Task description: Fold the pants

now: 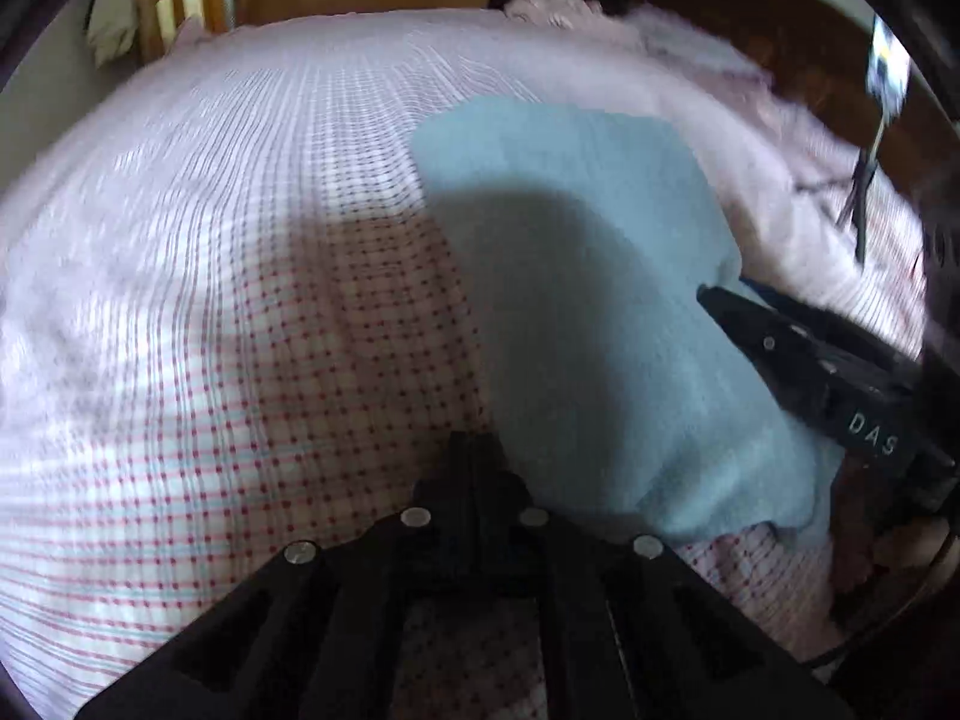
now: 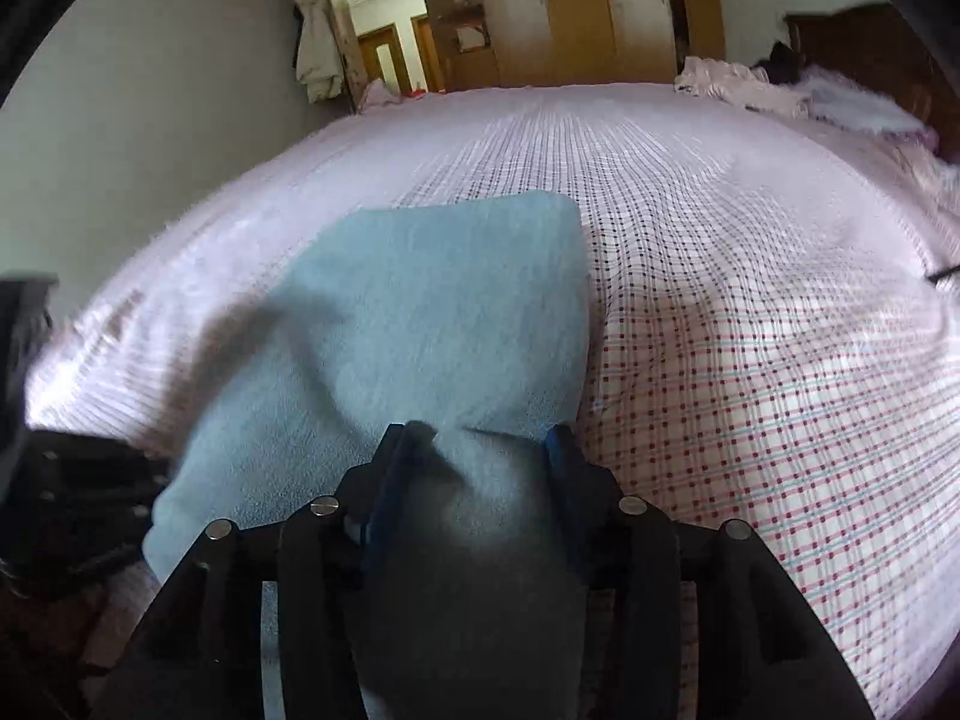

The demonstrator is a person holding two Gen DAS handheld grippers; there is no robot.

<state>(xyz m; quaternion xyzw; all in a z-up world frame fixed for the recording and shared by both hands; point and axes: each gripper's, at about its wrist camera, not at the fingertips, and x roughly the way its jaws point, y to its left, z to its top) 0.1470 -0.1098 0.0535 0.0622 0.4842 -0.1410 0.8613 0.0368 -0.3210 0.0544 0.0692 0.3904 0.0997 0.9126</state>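
Light blue fleece pants (image 1: pixel 576 252) lie folded into a long pad on the checked bed sheet (image 1: pixel 240 300). My left gripper (image 1: pixel 474 441) is shut, with its tips at the pants' near left edge; I see no cloth between the fingers. My right gripper (image 2: pixel 483 435) reaches over the near end of the pants (image 2: pixel 444 300), and a thick fold of blue cloth fills the gap between its blue pads. In the left wrist view the right gripper (image 1: pixel 729 294) comes in from the right, onto the pants' right edge. The cloth under its jaws is in shadow.
A small tripod (image 1: pixel 864 180) with a device on top stands on the bed at the right. Crumpled pink bedding (image 2: pixel 738 84) lies by the dark headboard (image 1: pixel 780 30). Beyond the bed are a wooden wardrobe (image 2: pixel 576 6) and a hanging coat (image 2: pixel 315 48).
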